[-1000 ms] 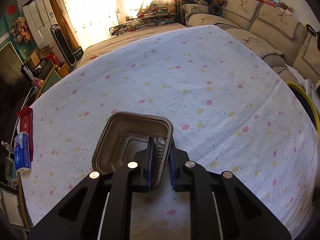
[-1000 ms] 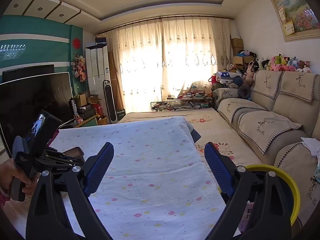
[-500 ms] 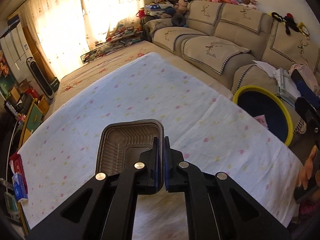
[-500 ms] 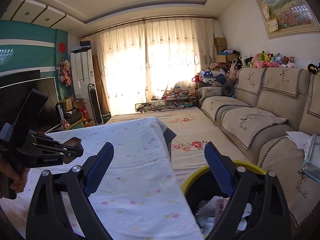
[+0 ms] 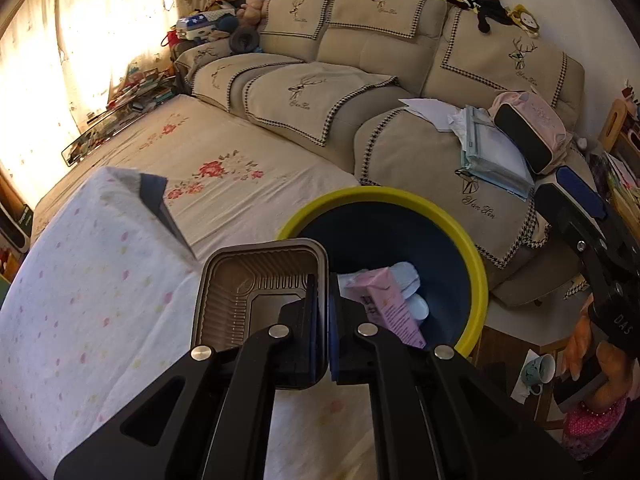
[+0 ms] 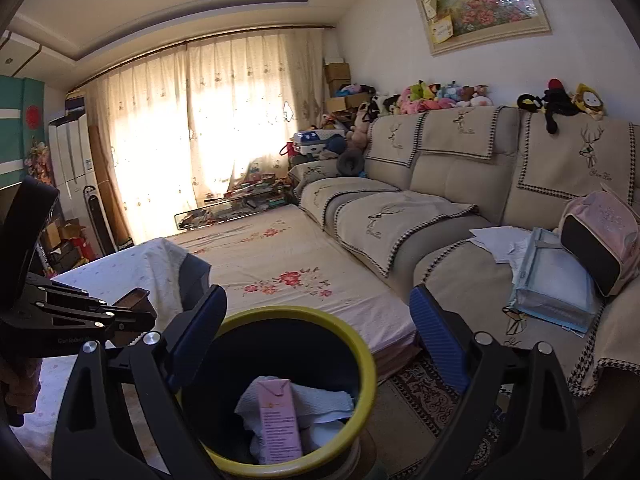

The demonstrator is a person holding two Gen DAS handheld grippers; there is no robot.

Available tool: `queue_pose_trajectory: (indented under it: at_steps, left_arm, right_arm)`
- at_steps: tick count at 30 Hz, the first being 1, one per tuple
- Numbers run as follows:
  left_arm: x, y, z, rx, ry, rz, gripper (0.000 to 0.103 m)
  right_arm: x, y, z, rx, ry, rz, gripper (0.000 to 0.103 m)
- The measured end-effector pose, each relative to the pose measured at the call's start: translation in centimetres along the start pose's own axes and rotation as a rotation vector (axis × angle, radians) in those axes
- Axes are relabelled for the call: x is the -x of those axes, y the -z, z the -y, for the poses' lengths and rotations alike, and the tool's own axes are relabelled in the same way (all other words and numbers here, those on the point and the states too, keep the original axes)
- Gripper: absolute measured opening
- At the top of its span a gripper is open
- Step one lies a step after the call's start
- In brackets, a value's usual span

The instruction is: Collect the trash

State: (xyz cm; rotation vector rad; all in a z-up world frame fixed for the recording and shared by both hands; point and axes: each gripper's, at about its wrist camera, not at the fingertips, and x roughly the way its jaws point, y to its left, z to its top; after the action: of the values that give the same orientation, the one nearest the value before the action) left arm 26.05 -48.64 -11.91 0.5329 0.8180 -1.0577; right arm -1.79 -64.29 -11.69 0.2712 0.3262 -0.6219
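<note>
Tray carried toward the bin, held by 1 wall only

The left hand-held gripper (image 5: 323,316) is clamped on the right wall of the brown plastic tray (image 5: 256,292), which hangs over the surface (image 5: 80,300) edge, beside the yellow-rimmed bin (image 5: 476,264). Released here, it would likely miss or catch the rim; the thin-wall grip could slip. The right hand-held gripper (image 6: 318,326) hovers wide apart, empty, above the bin.
</note>
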Motion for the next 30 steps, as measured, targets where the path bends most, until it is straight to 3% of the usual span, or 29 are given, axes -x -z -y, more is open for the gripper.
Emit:
queue_pose_trajectory:
  at_steps: [8, 9, 11, 12, 15, 18, 23, 30]
  left_arm:
    - [-7.4, -3.7, 4.2, 0.004, 0.039, -0.078, 0.006]
    - [-8.3, -4.0, 4.3, 0.014, 0.035, -0.092, 0.01]
    - [-9.9, -4.1, 4.3, 0.039, 0.01, -0.113, 0.056]
    - [-10.3, -4.0, 4.4, 0.051, -0.002, -0.113, 0.062]
    - [-9.9, -3.2, 3.9, 0.077, -0.017, -0.112, 0.064]
    - [-6.6, -2.1, 3.0, 0.097, -0.06, -0.046, 0.077]
    - [2.3, 1.2, 1.8, 0.143, -0.189, 0.142, 0.096]
    - [14.7, 10.1, -0.6, 0.302, -0.384, 0.287, 0.098]
  right_arm:
    - [-0.1, -0.1, 4.4, -0.044, 0.077, 0.014, 0.088]
    - [-0.1, 0.0, 4.8, -0.048, 0.08, 0.012, 0.089]
    - [-0.2, 0.1, 5.1, -0.054, 0.083, 0.004, 0.089]
    - [-0.2, 0.1, 5.1, -0.055, 0.084, 0.002, 0.089]
    - [0.1, 0.0, 5.1, -0.052, 0.085, 0.006, 0.089]
    - [0.5, -0.2, 5.0, -0.051, 0.077, 0.011, 0.089]
    - [1.2, -0.6, 3.1, -0.026, 0.009, -0.01, 0.093]
    - [3.2, -0.5, -3.3, 0.075, -0.163, -0.055, 0.096]
